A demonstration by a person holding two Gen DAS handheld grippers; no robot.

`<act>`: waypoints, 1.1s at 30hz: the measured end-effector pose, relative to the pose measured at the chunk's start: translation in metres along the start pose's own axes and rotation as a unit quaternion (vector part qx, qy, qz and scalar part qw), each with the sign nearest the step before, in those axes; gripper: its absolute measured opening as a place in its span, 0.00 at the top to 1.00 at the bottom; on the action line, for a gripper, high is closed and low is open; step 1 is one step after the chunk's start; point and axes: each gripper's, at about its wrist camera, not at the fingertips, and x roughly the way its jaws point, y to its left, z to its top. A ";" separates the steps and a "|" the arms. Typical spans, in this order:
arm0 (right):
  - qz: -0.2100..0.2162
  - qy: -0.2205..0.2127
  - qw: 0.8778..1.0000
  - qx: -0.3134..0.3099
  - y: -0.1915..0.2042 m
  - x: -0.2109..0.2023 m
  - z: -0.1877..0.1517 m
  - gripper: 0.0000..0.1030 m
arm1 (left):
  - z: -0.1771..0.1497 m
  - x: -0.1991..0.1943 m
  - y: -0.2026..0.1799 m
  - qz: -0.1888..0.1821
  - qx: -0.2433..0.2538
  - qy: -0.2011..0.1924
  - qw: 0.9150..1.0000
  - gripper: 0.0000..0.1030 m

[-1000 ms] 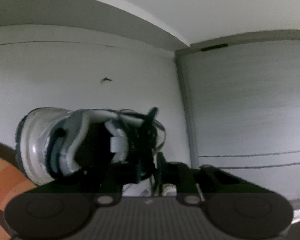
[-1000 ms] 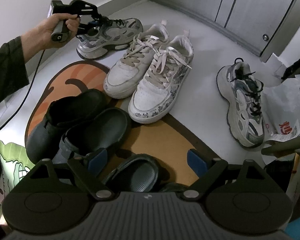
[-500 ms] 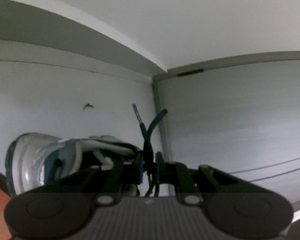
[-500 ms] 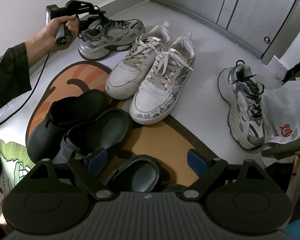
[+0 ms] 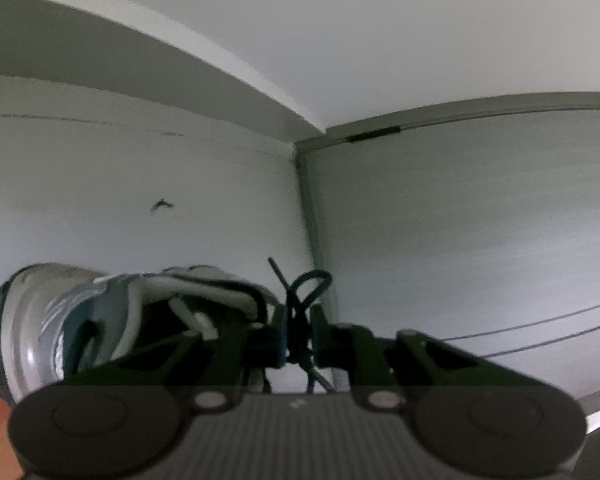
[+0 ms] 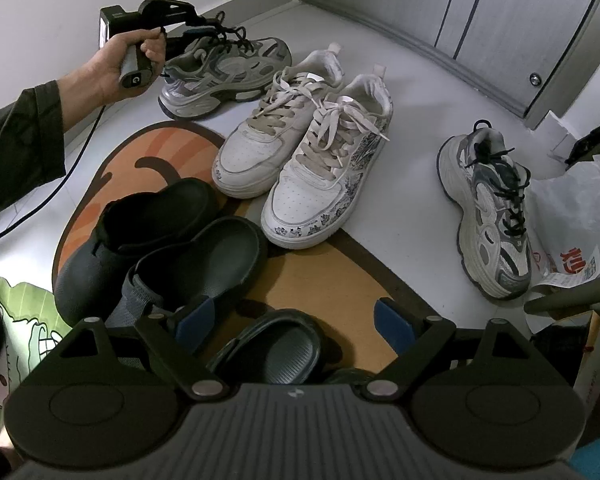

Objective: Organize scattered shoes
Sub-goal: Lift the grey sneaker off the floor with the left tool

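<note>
Now the left claw (image 6: 204, 32), its jaws easing apart around the black laces (image 5: 300, 312), sits at the heel end of the grey sneaker (image 6: 228, 72), whose toe points toward the mat corner

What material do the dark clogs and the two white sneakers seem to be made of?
Dark clogs: probably moulded foam or rubber, matte, one seamless piece. White sneakers: likely smooth leather or imitation, with perforated toes, stitched panels, flat woven laces and scuffed rubber soles.

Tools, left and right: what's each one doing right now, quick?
Left tool: nearly closed but opening, the black laces of the grey sneaker between its fingers.
Right tool: open and empty, over the dark slippers.
</note>
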 end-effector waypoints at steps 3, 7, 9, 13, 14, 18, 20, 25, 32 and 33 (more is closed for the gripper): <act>0.001 -0.001 1.000 -0.001 0.000 0.000 0.000 0.12 | 0.001 0.007 -0.003 0.015 -0.005 -0.002 1.000 0.75; 0.002 -0.003 1.000 -0.005 0.004 -0.004 -0.001 0.12 | -0.007 0.001 -0.012 0.012 0.018 -0.008 1.000 0.47; 0.002 -0.003 1.000 -0.006 0.004 -0.004 0.000 0.12 | -0.010 0.000 -0.017 0.014 0.031 -0.010 0.999 0.44; 0.003 -0.003 1.000 -0.007 0.005 -0.004 0.000 0.12 | -0.011 -0.002 -0.018 0.018 0.022 -0.013 1.000 0.44; 0.004 -0.004 1.000 -0.007 0.005 -0.005 0.000 0.12 | -0.008 0.002 -0.017 0.015 0.012 -0.013 1.000 0.45; 0.004 -0.006 1.000 -0.006 0.004 -0.005 0.001 0.12 | -0.004 0.007 -0.016 0.009 -0.003 -0.014 1.000 0.47; 0.005 -0.005 1.000 -0.006 0.004 -0.005 0.001 0.12 | -0.005 0.008 -0.017 -0.005 -0.011 -0.009 1.000 0.47; 0.004 -0.003 1.000 -0.006 0.004 -0.004 0.001 0.12 | -0.009 0.011 -0.025 0.005 0.004 -0.009 1.000 0.47; 0.012 -0.007 1.000 -0.002 0.004 -0.007 0.001 0.12 | -0.003 0.023 -0.031 0.022 0.010 -0.017 1.000 0.47; 0.013 -0.007 1.000 -0.002 0.004 -0.007 0.001 0.12 | -0.003 0.024 -0.032 0.024 0.010 -0.016 1.000 0.47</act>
